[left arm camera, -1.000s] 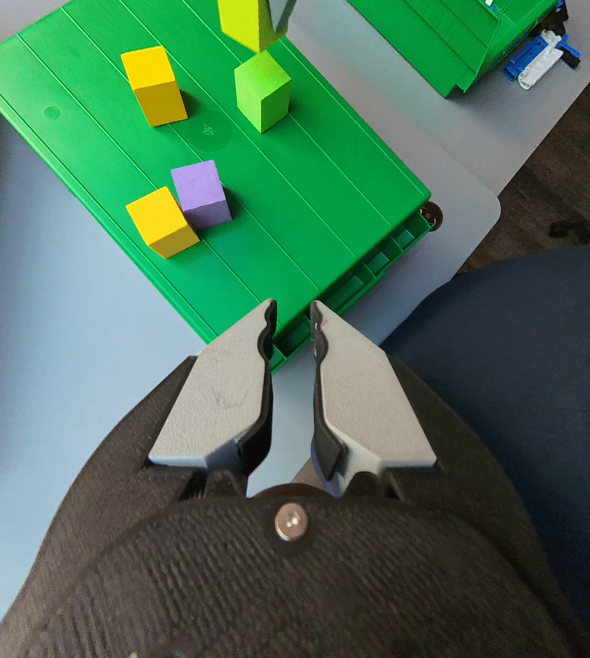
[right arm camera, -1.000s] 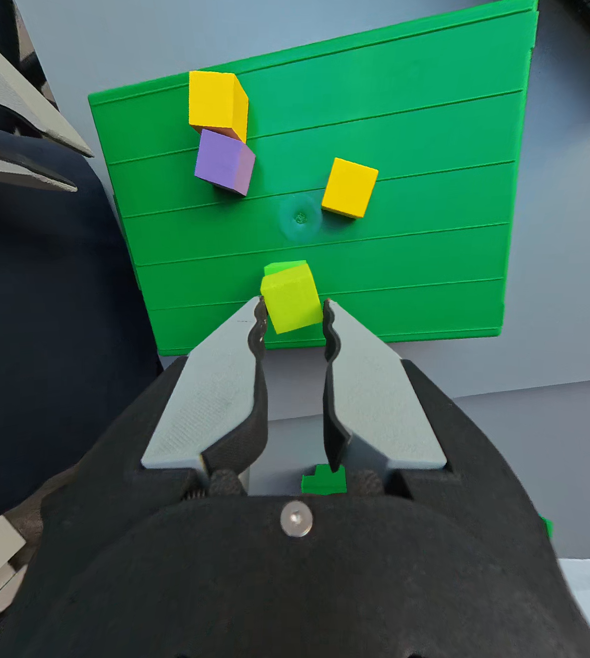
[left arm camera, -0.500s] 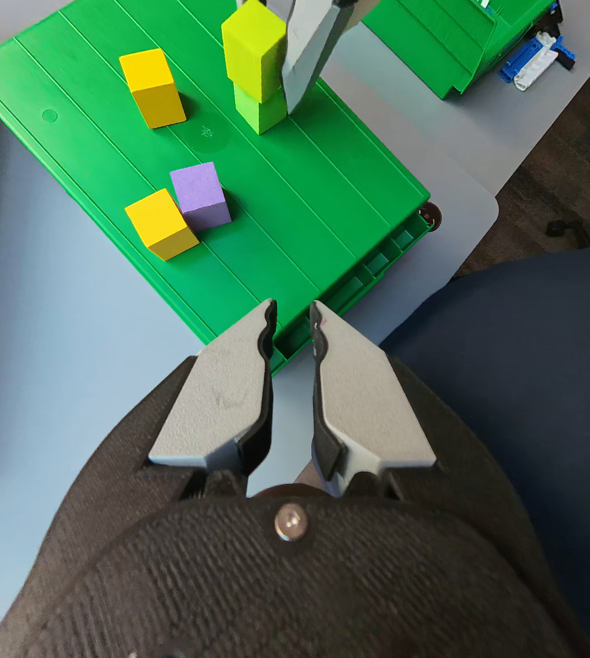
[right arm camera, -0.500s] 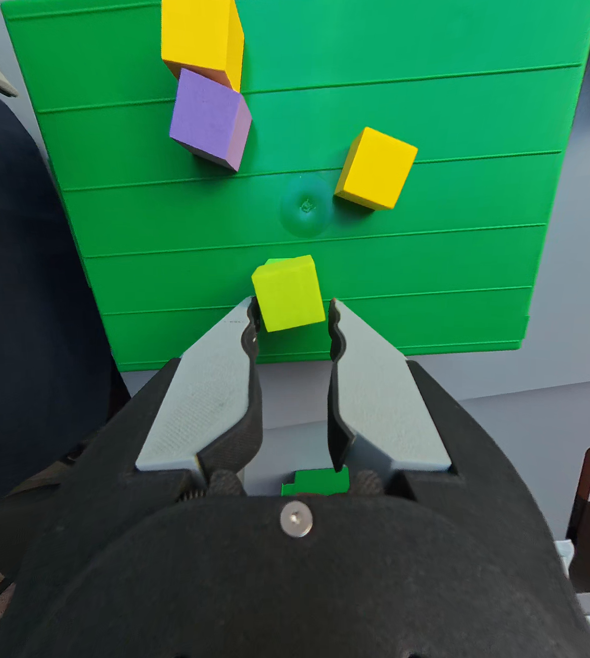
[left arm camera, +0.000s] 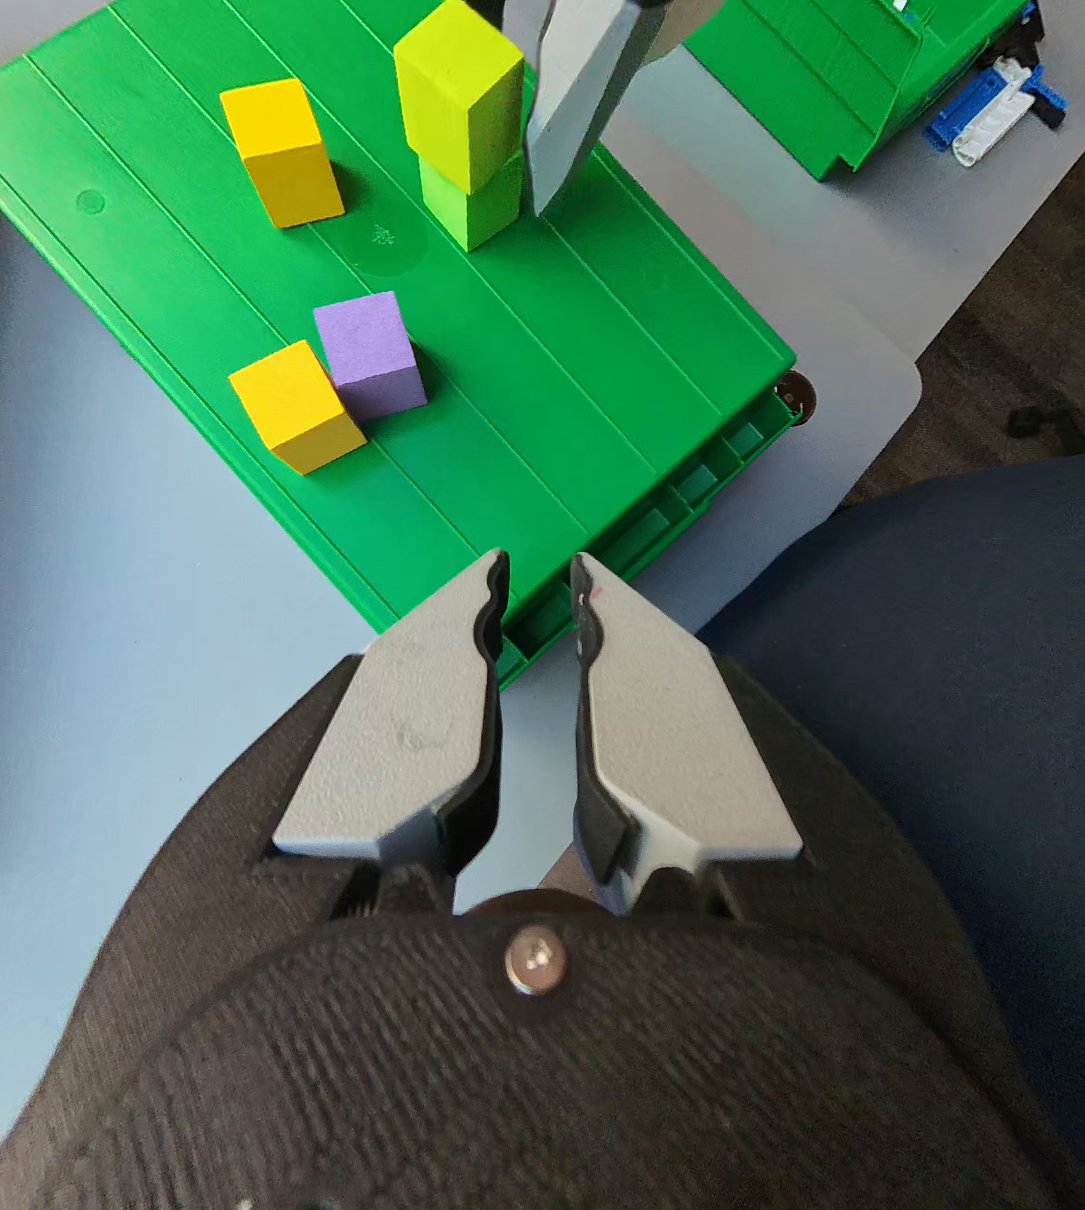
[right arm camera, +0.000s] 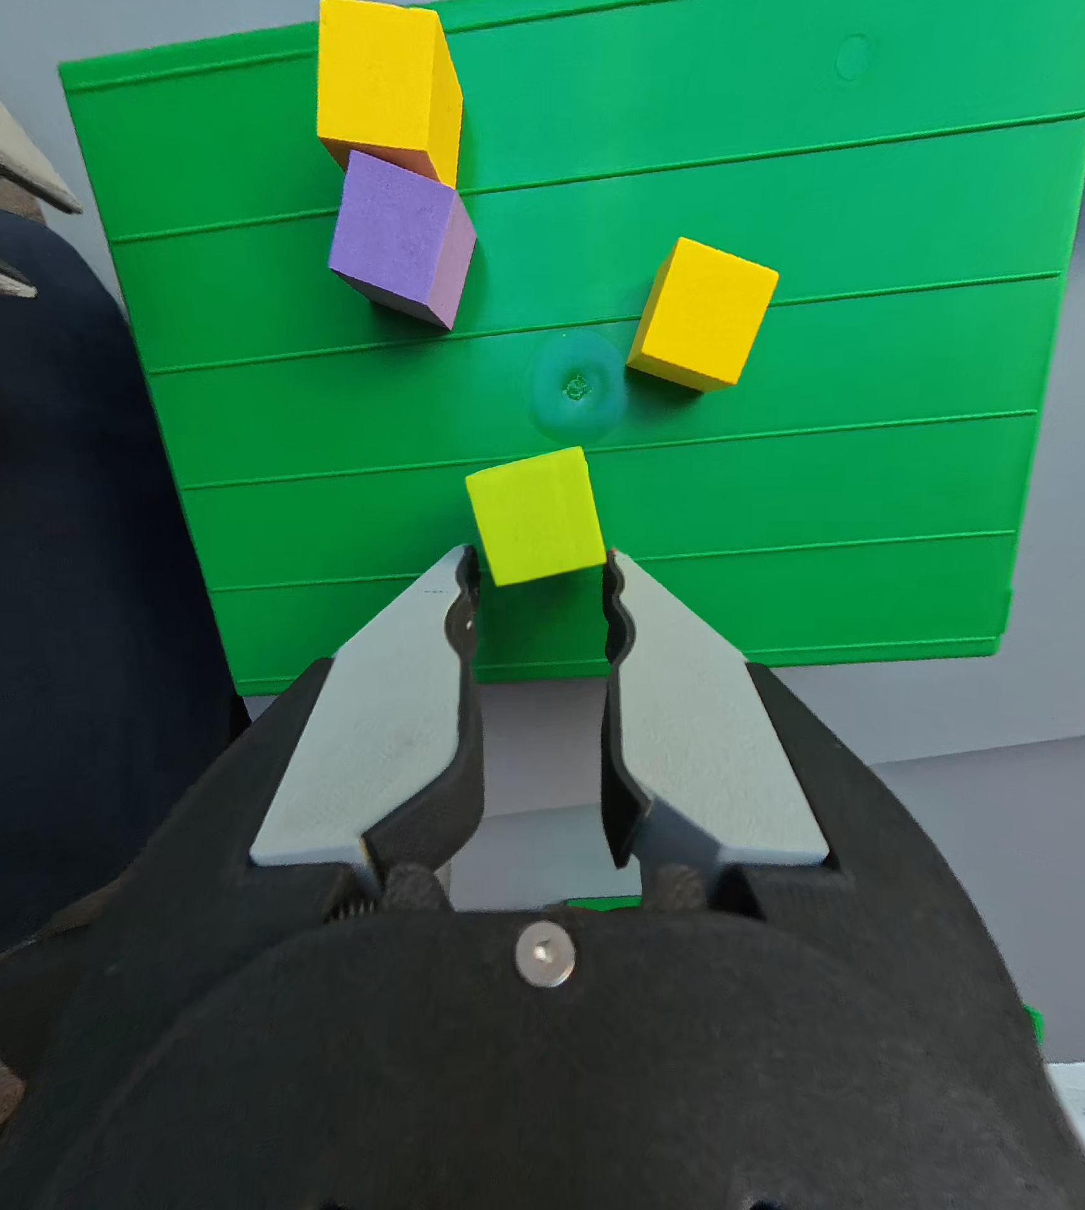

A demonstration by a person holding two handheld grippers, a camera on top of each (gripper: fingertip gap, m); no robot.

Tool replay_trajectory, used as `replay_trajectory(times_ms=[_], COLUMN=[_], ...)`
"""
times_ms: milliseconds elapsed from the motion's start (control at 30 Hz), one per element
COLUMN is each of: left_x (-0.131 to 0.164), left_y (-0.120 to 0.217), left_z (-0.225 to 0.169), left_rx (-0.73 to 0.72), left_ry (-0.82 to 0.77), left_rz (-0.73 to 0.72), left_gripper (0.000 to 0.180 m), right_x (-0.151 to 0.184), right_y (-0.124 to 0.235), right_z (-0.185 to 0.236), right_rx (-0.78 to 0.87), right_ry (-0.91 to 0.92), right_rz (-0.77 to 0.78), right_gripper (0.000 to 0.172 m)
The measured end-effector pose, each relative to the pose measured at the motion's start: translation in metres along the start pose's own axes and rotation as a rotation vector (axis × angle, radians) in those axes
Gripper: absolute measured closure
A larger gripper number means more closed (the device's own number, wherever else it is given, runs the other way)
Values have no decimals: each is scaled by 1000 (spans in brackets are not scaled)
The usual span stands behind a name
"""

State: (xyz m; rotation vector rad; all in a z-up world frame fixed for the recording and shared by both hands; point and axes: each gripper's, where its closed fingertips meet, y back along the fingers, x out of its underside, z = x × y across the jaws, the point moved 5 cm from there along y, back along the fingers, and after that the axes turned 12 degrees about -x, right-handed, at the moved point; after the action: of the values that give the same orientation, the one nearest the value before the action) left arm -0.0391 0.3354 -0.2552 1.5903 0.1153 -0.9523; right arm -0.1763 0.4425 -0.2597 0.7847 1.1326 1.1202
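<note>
A lime cube [right arm camera: 536,514] rests on a green cube [left arm camera: 480,203], slightly askew, on the green board [left arm camera: 559,366]. My right gripper [right arm camera: 539,563] is open around the lime cube, with a gap between each pad and the cube. One of its fingers [left arm camera: 569,124] shows beside the stack in the left wrist view. Two yellow cubes [left arm camera: 281,150] [left arm camera: 294,406] and a purple cube [left arm camera: 369,353] stand on the board; the purple one touches the nearer yellow one. My left gripper [left arm camera: 538,569] is slightly open and empty above the board's near corner.
The board lies on a pale blue table [left arm camera: 68,589] near its rounded corner. A second green box [left arm camera: 821,78] and a blue and white part [left arm camera: 991,111] lie at the far right. A person's dark blue clothing [left arm camera: 952,655] is at the right. Across from one pair of fingers to the other is roughly 15 cm. The left gripper is farther from the lime cube [right arm camera: 536,514], some 12 cm, than the right, some 5 cm. My left wrist view [left arm camera: 454,46] looks at it from another angle.
My right gripper lowered the lime cube onto the green cube, and its jaws opened off it. My left gripper has not moved.
</note>
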Motion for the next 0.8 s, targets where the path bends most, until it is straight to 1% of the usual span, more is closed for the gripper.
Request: replay_trajectory(times_ms=[100, 300, 533, 700, 800], left_x=[2, 1, -5, -9, -10], left_y=[-1, -3, -7, -4, -1], left_z=[1, 2, 0, 5, 15], left_rx=[-1, 5, 14, -12, -42], left_ry=[5, 8, -18, -40, -40], left_rz=[4, 7, 13, 7, 3], left_gripper=[164, 164, 163, 163, 163], right_x=[2, 8, 26, 35, 43], right_y=[11, 39, 60, 67, 67], right_z=[6, 13, 5, 5, 6], right_rx=[-15, -37, 26, 45, 49], right_ry=[-25, -107, -170, -213, -230], right_rz=[-61, -250, -343, -421, -441], right_gripper=[134, 134, 136, 138, 139])
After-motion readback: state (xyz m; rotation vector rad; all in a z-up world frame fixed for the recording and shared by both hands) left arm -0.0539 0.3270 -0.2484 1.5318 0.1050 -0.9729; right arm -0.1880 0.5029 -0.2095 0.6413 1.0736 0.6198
